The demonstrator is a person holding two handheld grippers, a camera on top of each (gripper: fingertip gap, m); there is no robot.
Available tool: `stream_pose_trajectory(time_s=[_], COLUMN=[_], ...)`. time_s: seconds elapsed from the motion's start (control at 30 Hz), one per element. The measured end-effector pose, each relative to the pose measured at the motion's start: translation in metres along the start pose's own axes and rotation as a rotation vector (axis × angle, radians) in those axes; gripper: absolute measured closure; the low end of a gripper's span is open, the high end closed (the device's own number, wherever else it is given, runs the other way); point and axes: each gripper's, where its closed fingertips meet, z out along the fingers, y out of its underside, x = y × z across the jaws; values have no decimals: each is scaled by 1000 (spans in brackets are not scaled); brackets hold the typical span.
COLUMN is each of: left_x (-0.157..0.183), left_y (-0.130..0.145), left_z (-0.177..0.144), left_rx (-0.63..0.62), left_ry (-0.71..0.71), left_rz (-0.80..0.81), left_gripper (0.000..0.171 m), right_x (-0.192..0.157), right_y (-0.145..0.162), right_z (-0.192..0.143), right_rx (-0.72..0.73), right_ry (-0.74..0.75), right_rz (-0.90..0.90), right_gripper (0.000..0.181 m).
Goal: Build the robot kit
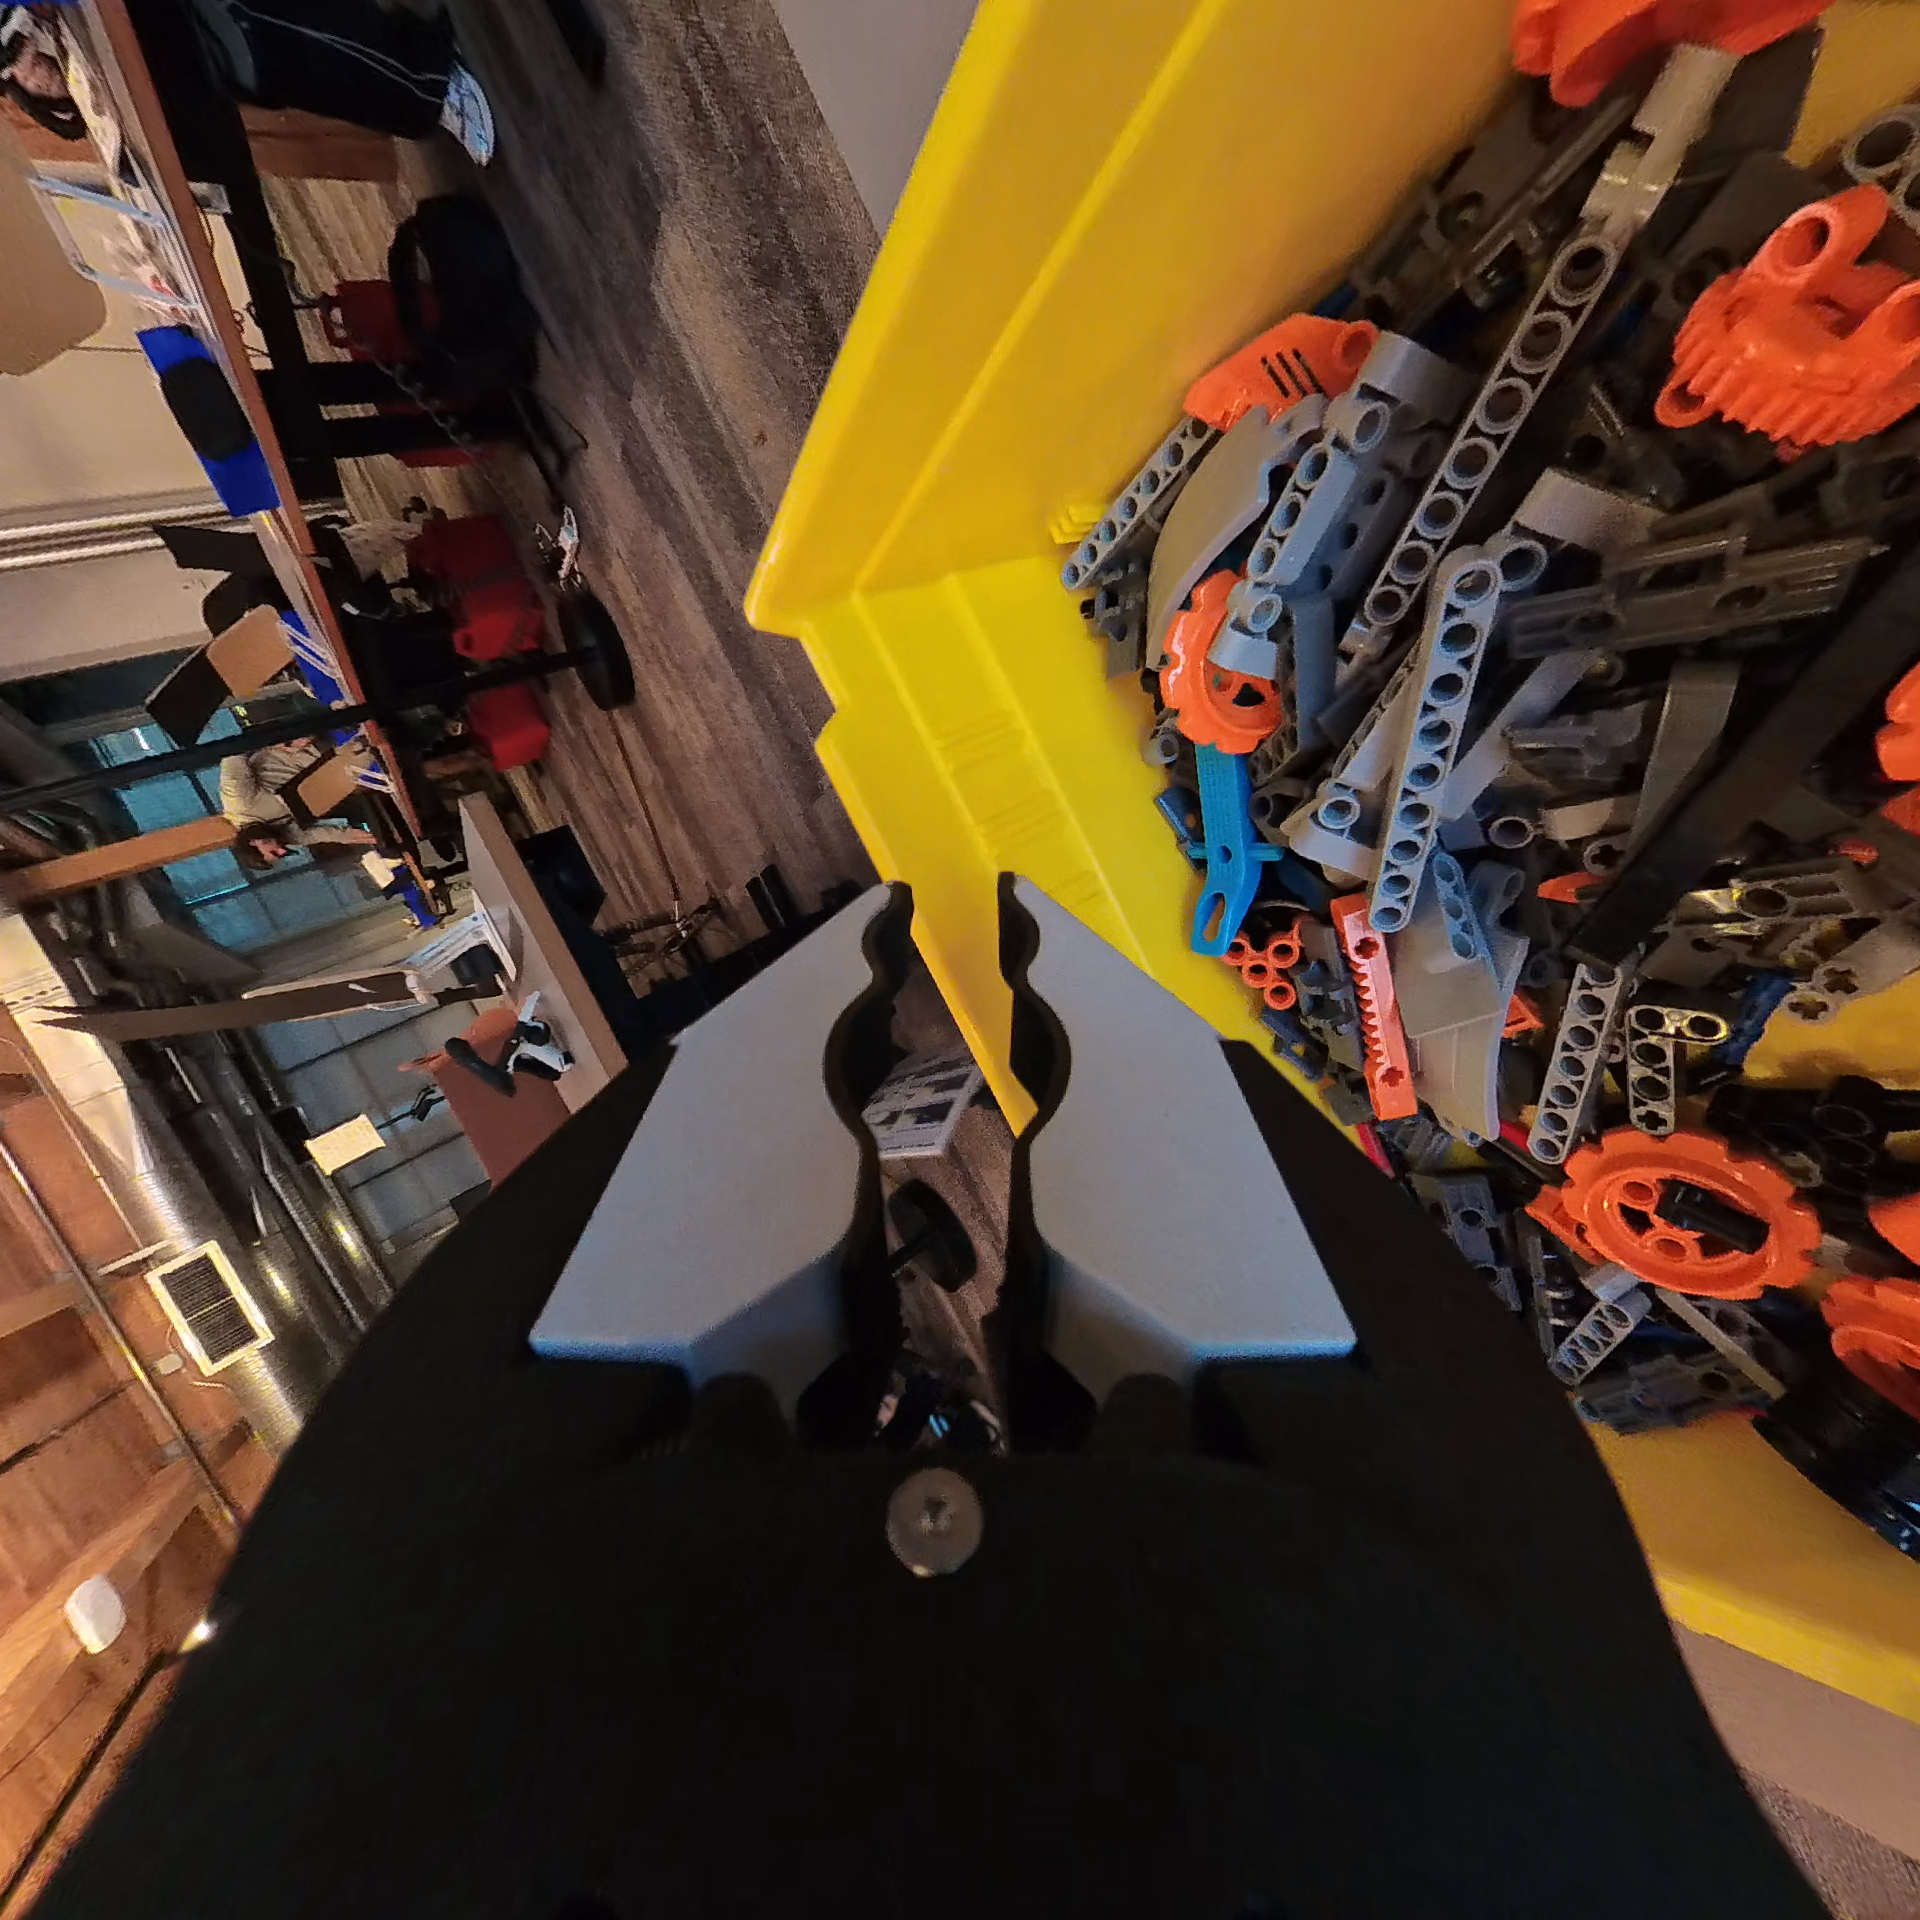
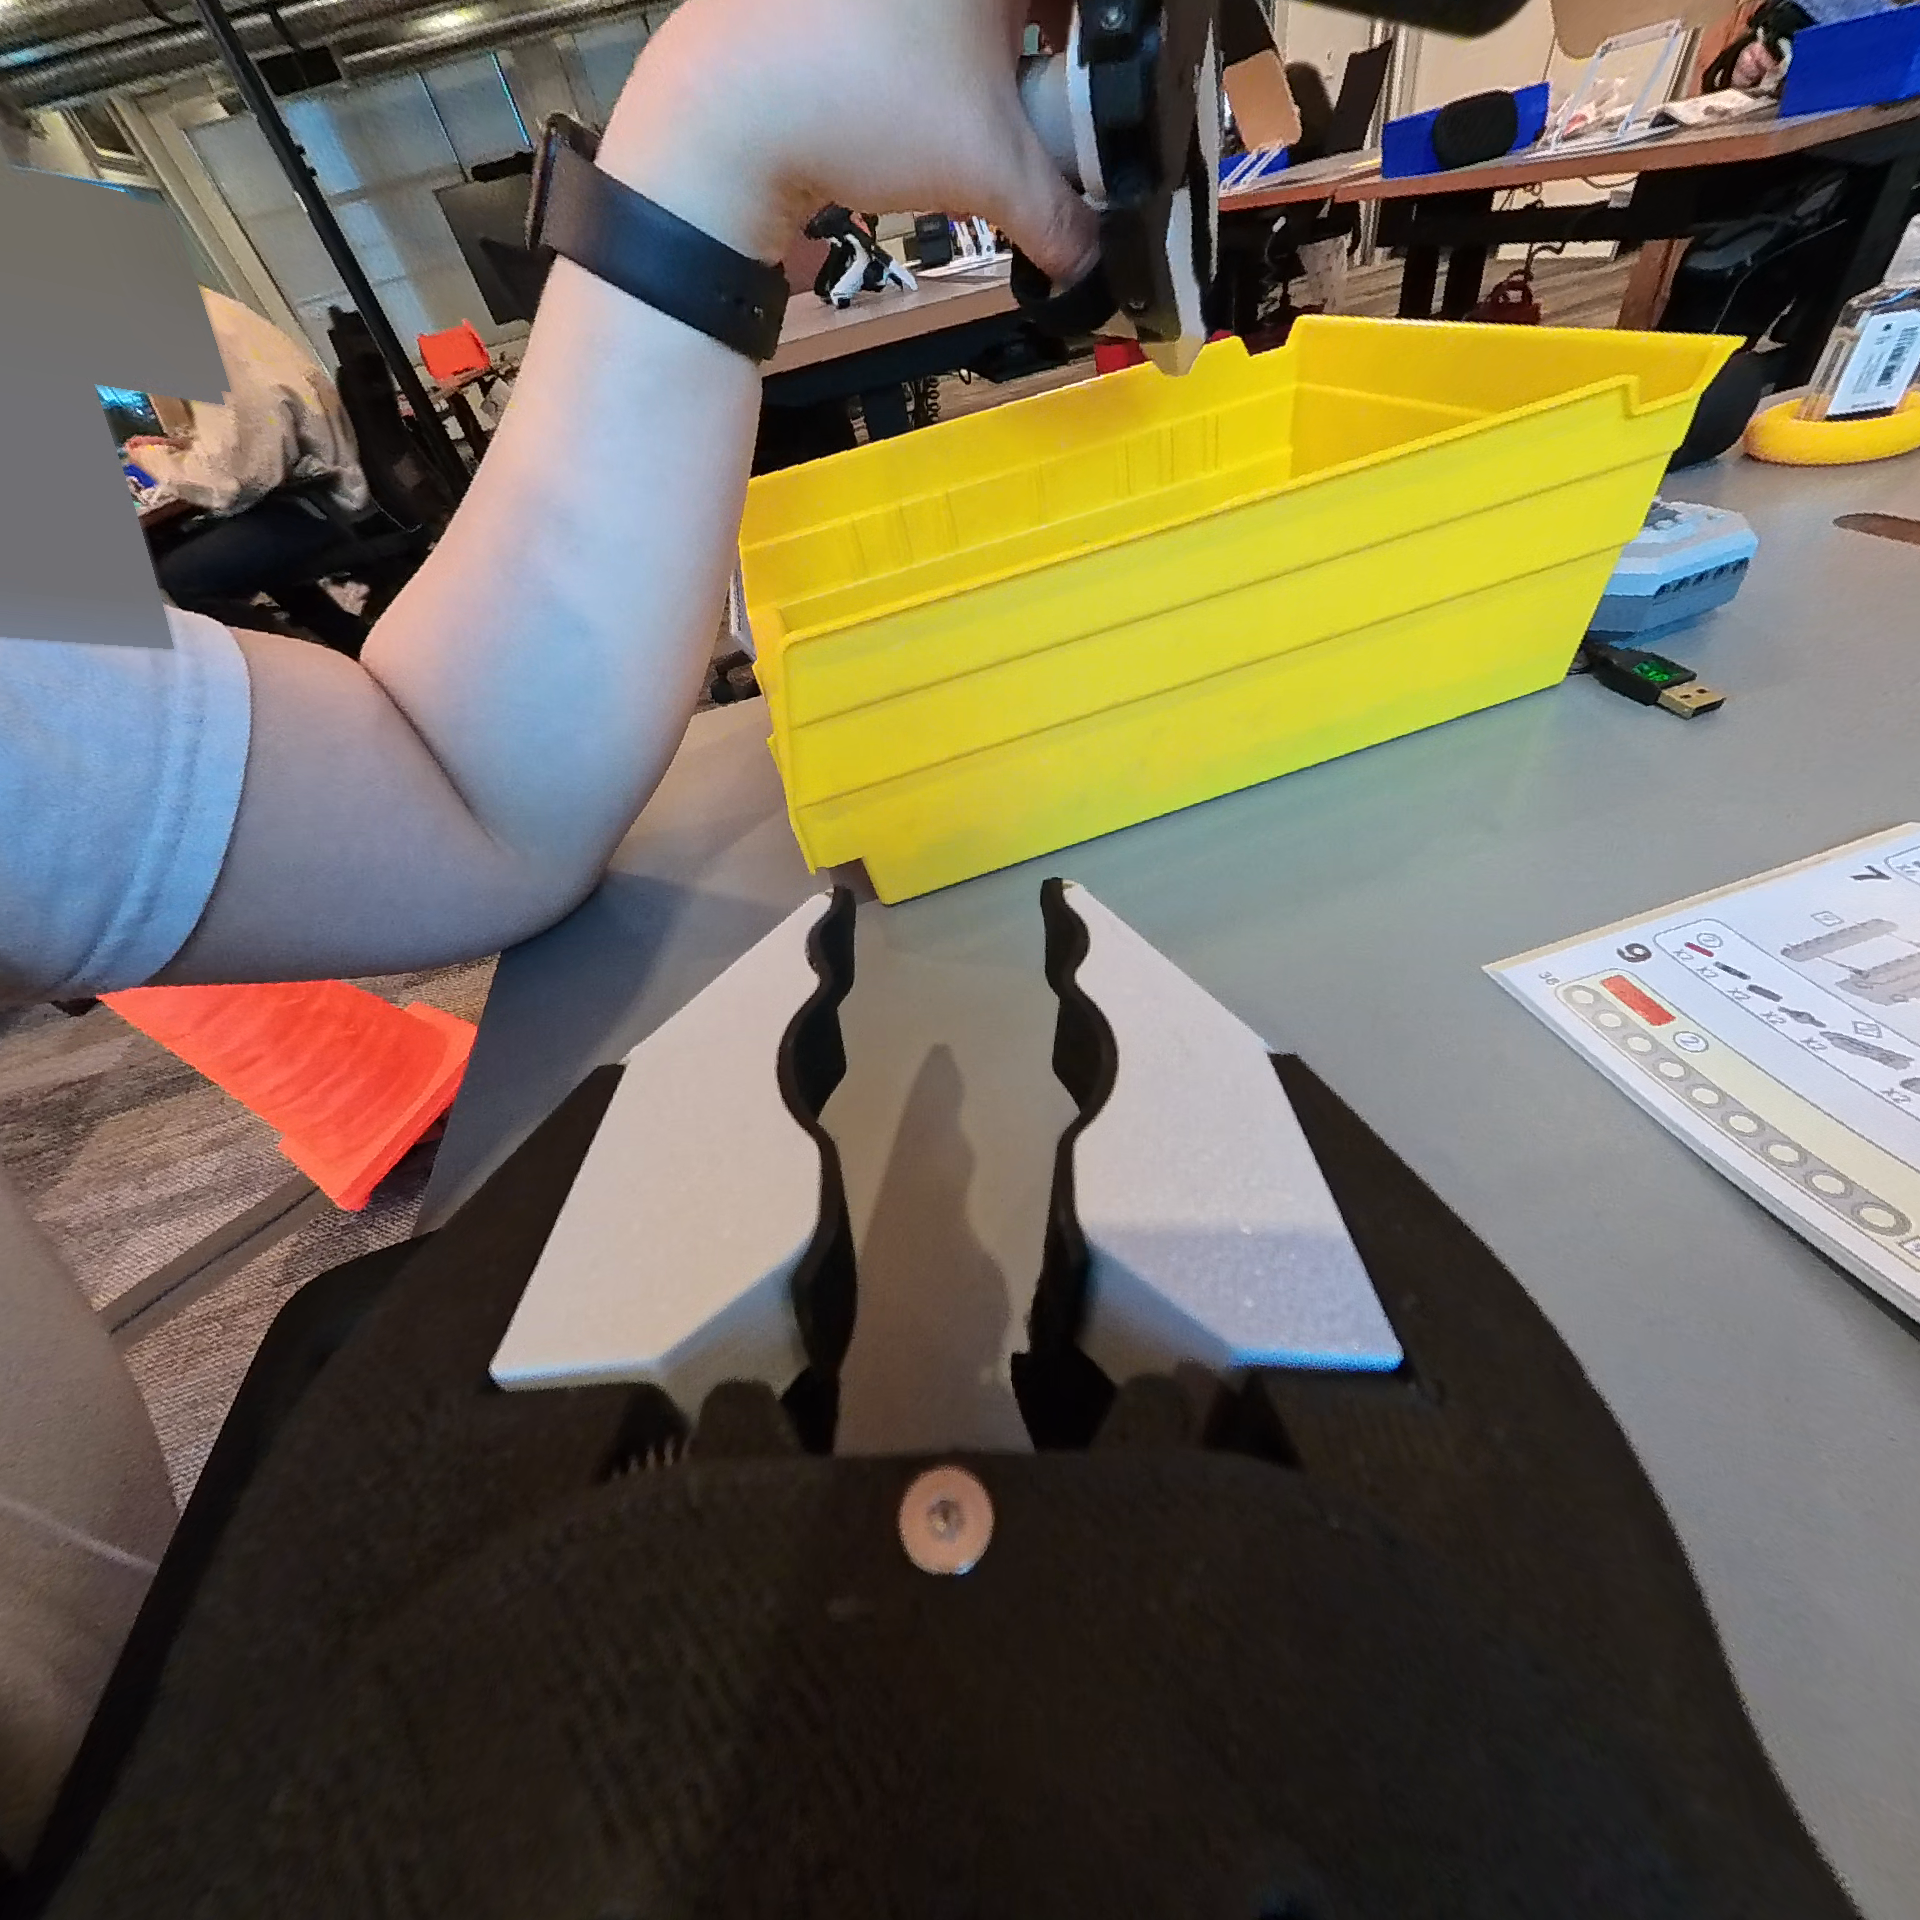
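— What was hard to make out?

— From the right wrist view, the contents of the yellow bin [image 2: 1195,665] were hidden behind its near wall. The instruction sheet [image 2: 1756,1049] ran off the right edge, and a grey device [image 2: 1673,571] sat half hidden behind the bin, with a USB stick [image 2: 1652,691] just beside it.

— And inside the bin?

— The left wrist view looked down into it: a jumbled heap of grey perforated beams [image 1: 1434,717], orange gears [image 1: 1683,1226], dark pieces and one blue part [image 1: 1226,842].

— The claws?

— The left claw [image 1: 951,883] hung above the bin's rim, fingers slightly apart, holding nothing. A hand [image 2: 831,114] with a black wristband [image 2: 665,260] held it high, elbow bent. The right claw [image 2: 948,891] was low over the grey surface [image 2: 1403,935], fingers apart and empty, near the bin's front corner.
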Motion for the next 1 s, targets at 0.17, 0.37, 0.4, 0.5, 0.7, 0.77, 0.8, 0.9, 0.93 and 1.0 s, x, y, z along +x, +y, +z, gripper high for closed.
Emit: stream_pose_trajectory(time_s=[0.17,0.37,0.4,0.5,0.7,0.77,0.8,0.9,0.93,1.0], left_x=[6,47,59,56,78,90,99,117,117,117], left_y=[1,-1,0,-7,-55,-53,-49,-48,-51,-54], left_z=[2,-4,-9,-23,-60,-43,-34,-22,-23,-25], left_rx=[-19,33,57,193,502,422,373,299,301,308], left_ry=[14,269,366,488,764,721,717,748,763,780], left_rz=[32,11,-8,-123,-106,-19,26,83,72,50], left_gripper=[157,169,170,163,120,115,114,115,115,112], right_x=[-1,0,0,-2,0,0,0,-1,-1,-1], right_y=[0,2,2,2,3,3,3,4,4,4], right_z=[0,1,1,1,1,1,1,1,1,1], right_rx=[2,-7,-9,-8,-9,-8,-6,-10,-11,-11], right_ry=[-3,-8,-8,-14,-25,-28,-30,-36,-37,-40], right_rz=[0,13,13,11,46,60,64,64,64,70], right_gripper=[145,145,145,145,145,145,145,145,145,145])
